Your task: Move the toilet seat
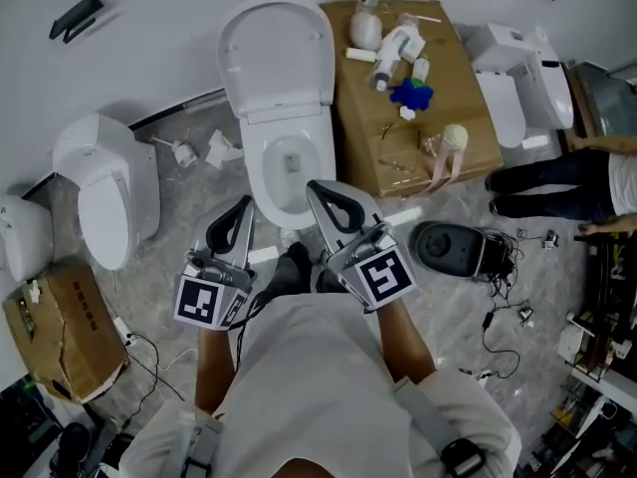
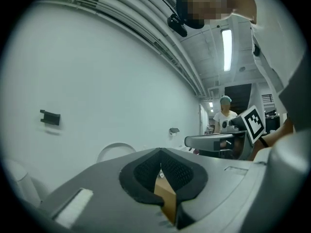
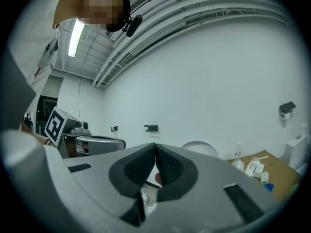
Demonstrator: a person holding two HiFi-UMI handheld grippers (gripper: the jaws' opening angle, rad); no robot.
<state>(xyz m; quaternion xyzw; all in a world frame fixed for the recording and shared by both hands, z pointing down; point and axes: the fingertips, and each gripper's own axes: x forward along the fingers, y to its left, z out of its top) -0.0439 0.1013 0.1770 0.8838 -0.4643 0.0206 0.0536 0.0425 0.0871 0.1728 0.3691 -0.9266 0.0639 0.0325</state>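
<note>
The left gripper and right gripper are held close to the person, each with its fingers pressed together on nothing, aimed level over the toilet bowl. Beyond it the toilet seat stands raised against the wall. It is glossy, white and oval, and its ring and lid cannot be told apart. To move it well, spread one pair of fingers and pinch the thin rim near its free edge — smooth plastic likely slips — then swing it slowly.

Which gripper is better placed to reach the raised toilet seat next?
Right, probably. The right gripper points over the bowl rim, nearer the raised seat; the left gripper sits just outside the bowl. Both jaws are shut.
</note>
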